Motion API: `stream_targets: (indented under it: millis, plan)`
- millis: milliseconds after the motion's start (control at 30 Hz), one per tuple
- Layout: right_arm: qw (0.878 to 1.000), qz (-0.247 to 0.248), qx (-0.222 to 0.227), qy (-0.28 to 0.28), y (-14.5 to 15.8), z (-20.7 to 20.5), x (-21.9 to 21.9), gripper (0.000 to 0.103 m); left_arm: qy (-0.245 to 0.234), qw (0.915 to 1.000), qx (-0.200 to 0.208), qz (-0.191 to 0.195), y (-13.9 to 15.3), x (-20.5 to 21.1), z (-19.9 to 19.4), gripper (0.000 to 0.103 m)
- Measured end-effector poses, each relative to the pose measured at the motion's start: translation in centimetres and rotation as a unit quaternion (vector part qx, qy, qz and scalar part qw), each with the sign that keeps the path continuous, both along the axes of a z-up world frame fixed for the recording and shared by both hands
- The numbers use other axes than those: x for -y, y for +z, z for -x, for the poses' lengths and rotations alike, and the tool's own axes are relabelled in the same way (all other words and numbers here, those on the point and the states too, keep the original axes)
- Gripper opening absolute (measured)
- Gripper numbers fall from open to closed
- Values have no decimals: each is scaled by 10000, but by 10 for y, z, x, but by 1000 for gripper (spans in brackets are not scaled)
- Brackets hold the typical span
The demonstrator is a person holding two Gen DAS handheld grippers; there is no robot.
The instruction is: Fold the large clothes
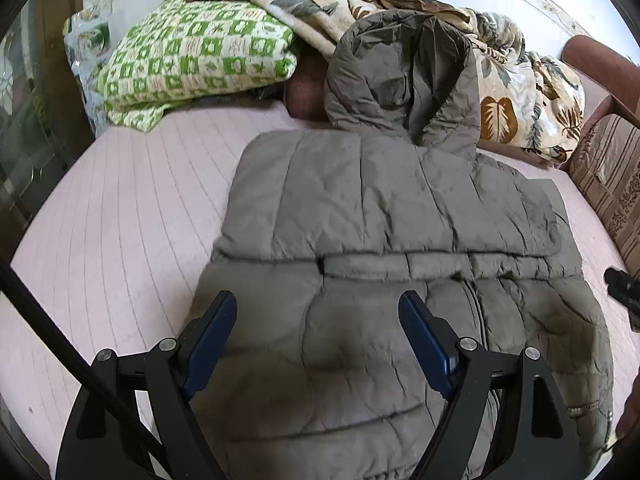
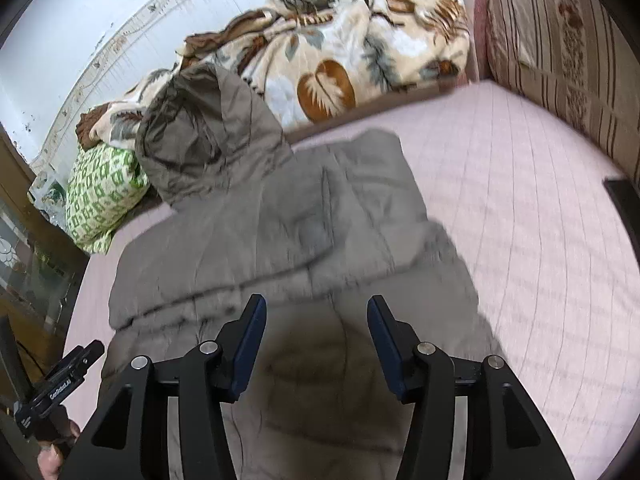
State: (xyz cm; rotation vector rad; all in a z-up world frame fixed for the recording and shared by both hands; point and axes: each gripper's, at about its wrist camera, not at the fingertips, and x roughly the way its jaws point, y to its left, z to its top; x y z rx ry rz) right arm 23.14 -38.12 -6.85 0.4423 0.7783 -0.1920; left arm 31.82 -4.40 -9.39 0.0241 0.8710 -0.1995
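A grey quilted hooded jacket [image 1: 384,208] lies on the pink bed sheet [image 1: 120,220], its hood [image 1: 400,76] propped up at the far end against the bedding. A folded part lies across its middle. My left gripper [image 1: 318,304] is open and empty above the jacket's near part. In the right wrist view the jacket [image 2: 280,232] lies below my right gripper [image 2: 316,308], which is open and empty. The left gripper's tip [image 2: 76,364] shows at the lower left there; the right gripper's tip [image 1: 622,288] shows at the right edge of the left wrist view.
A green and white checked pillow [image 1: 192,56] and a leaf-patterned blanket [image 1: 516,92] lie along the far side of the bed. A striped cushioned seat [image 2: 560,48] stands at the right. A glass cabinet [image 2: 36,248] stands at the left.
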Motion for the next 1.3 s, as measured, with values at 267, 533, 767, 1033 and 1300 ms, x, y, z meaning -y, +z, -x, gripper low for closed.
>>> stream_targets:
  millis: [267,533,767,1033,1300]
  plan:
    - [9991,95,-306,262,-22,-7,-8,57,-19,9999,-24,151,-3,22,-8,82]
    - [9987,243,-375,257,-31,-30,-5,57,-285,9995,85,47,-10,53,-52,82]
    - [9984,182,-417,331,-38,-46,-9,57,-338,9994,15,-100,-28,57,-64,82]
    - [9973,122,-601,414,-54,-54,-12,57,-390,9991,150,-122,-26,58,-65,82]
    - [9974,58,-542,466,-49,-53,-9,57,-400,9989,190,-139,-27,59,-68,82]
